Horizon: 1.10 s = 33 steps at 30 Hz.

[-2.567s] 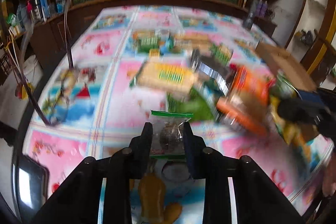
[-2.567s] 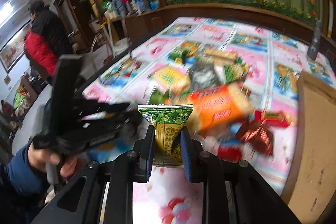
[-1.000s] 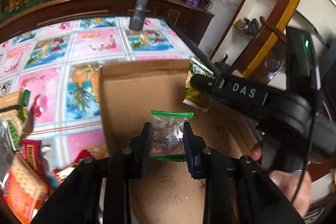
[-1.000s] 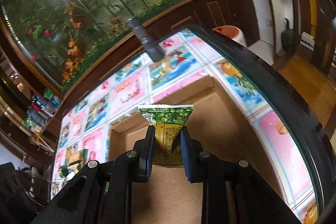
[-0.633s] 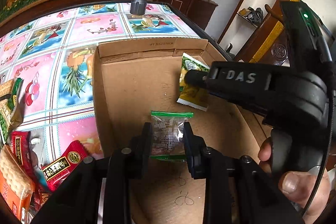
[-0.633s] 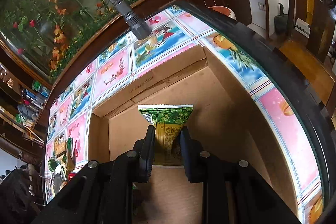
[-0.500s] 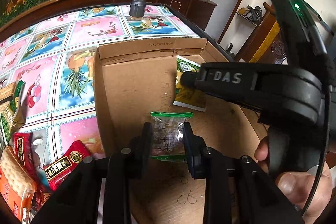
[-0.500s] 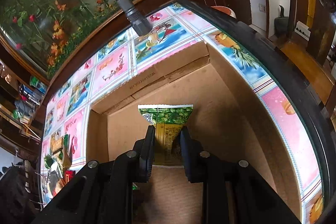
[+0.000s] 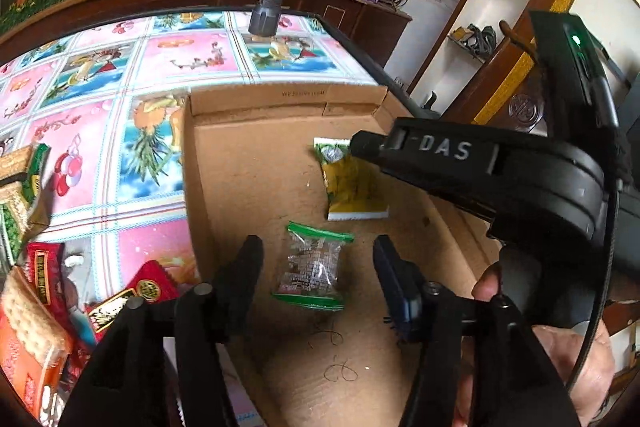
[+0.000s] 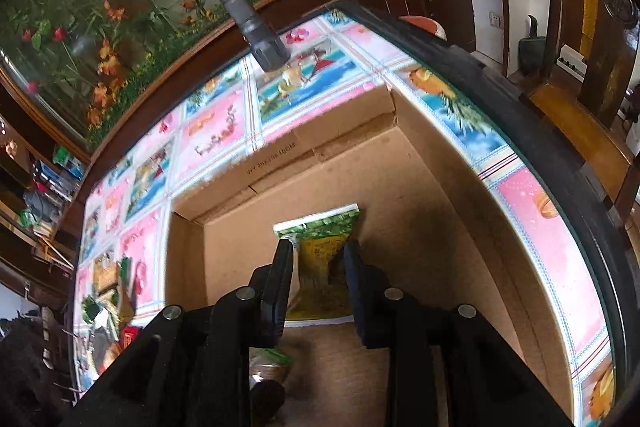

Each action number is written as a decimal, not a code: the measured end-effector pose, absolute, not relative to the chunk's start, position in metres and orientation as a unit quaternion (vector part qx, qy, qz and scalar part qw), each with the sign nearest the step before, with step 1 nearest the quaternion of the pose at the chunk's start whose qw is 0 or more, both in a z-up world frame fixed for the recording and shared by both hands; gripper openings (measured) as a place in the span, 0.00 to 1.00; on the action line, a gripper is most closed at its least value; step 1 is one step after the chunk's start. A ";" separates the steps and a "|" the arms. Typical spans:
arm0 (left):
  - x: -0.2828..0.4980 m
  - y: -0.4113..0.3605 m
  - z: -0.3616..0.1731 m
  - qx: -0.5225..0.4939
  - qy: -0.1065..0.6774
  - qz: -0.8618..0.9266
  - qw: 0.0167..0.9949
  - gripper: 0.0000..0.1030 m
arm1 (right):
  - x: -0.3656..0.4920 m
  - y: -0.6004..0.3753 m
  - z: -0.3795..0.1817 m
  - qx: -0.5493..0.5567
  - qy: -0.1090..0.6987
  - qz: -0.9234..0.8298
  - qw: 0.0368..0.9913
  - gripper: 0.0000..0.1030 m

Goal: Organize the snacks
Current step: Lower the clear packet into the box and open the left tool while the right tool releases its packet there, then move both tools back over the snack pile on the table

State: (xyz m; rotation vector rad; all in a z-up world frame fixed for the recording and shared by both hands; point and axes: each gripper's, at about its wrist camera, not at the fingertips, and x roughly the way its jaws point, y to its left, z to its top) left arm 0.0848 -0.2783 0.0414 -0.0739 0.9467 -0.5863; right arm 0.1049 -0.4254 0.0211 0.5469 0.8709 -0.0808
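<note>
A clear snack packet with green edges (image 9: 314,267) lies on the floor of the open cardboard box (image 9: 248,107). My left gripper (image 9: 316,243) hangs over it with its jaws opening wide, and the pads stand clear of the packet. A green and yellow packet (image 9: 352,183) lies further in on the box floor. The right gripper (image 9: 356,147) reaches over that packet's top edge. In the right wrist view the green and yellow packet (image 10: 320,259) sits tilted between the fingers of my right gripper (image 10: 316,267), whose jaws are opening with a small gap at each pad.
The box (image 10: 280,163) stands at the corner of a table with a picture-tile cloth (image 9: 180,55). A grey flashlight (image 9: 270,3) stands beyond the box. Several snack packs (image 9: 40,287) lie left of it. The black table edge (image 10: 500,99) runs along the right. A hand (image 9: 560,367) holds the right gripper.
Both grippers carried their packets from the snack pile over into the box. The left jaws have spread and the clear packet dropped to the floor. The green and yellow packet slipped from the right jaws.
</note>
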 end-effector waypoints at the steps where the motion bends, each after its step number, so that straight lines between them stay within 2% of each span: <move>1: 0.085 -0.277 0.046 -0.037 0.445 -0.279 0.850 0.55 | 0.102 -0.426 0.026 0.262 0.407 -0.041 0.874 0.27; 4: 0.077 -0.265 0.069 -0.037 0.418 -0.272 0.866 0.56 | 0.093 -0.426 0.040 0.274 0.383 -0.032 0.882 0.27; 8: 0.054 -0.241 0.096 -0.033 0.371 -0.263 0.890 0.67 | 0.084 -0.416 0.057 0.268 0.350 -0.023 0.897 0.29; 11: 0.040 -0.221 0.105 -0.028 0.352 -0.255 0.900 0.68 | 0.083 -0.402 0.062 0.257 0.346 -0.002 0.902 0.29; 17: 0.011 -0.177 0.102 0.004 0.328 -0.232 0.916 0.68 | 0.082 -0.361 0.067 0.207 0.345 0.039 0.914 0.30; 26: -0.028 -0.080 0.093 -0.009 0.287 -0.181 0.941 0.69 | 0.075 -0.294 0.064 0.144 0.348 0.134 0.917 0.32; 28: -0.028 -0.063 0.095 -0.008 0.281 -0.180 0.943 0.72 | 0.070 -0.278 0.064 0.130 0.344 0.156 0.917 0.32; 29: -0.027 -0.047 0.095 -0.013 0.281 -0.185 0.942 0.75 | 0.068 -0.272 0.065 0.126 0.342 0.168 0.916 0.33; 33: -0.012 0.004 0.085 -0.033 0.313 -0.170 0.934 0.76 | 0.062 -0.258 0.064 0.110 0.333 0.188 0.917 0.40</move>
